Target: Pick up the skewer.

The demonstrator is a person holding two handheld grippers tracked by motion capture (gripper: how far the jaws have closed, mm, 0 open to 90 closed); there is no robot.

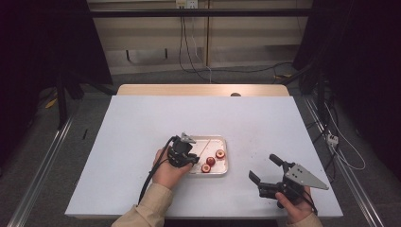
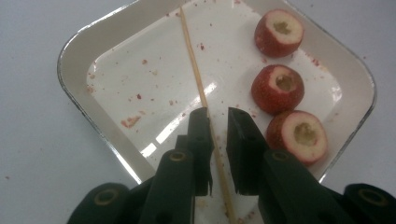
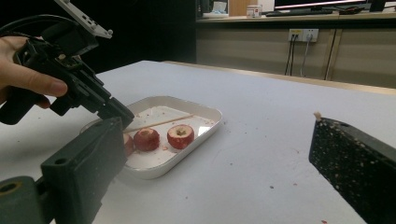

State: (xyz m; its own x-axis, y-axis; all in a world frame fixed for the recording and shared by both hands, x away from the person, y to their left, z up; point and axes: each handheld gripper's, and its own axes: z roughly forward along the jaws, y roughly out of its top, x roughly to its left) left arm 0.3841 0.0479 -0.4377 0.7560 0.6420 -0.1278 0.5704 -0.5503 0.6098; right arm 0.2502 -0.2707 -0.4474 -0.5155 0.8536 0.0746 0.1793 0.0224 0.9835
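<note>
Black fingers (image 2: 202, 140) of our left gripper (image 2: 218, 122) are coming up from the bottom of the left gripper view, and we are holding them a little apart on either side of a thin wooden skewer (image 2: 194, 70). They are straddling the stick, not yet pinching it, as far as we can judge; a gap is showing on the right side of it.

We are working over a shallow white tray (image 2: 74, 86) that is sitting on the white tabletop (image 1: 142, 127). The skewer is lying flat inside the tray, running from near the far rim back under our fingers. Beside it, toward the tray's other edge, three red cored fruits (image 2: 278, 88) are resting in a row with their hollow tops facing up, near the skewer but not touching it.

In the high view, our left gripper (image 1: 188, 152) is dipping into the near end of the tray, while our right gripper (image 1: 265, 166) is hovering above the tabletop, well apart from the tray, with its fingers spread wide and holding nothing.

We are judging the skewer to be very light, stiff along its length, yet easy to snap or to roll away on the smooth tray. Taking it near the close end, where our fingers are already standing, looks sensible, with a gentle squeeze. The fruits look soft and wet, so they will probably bruise under a hard grip.
</note>
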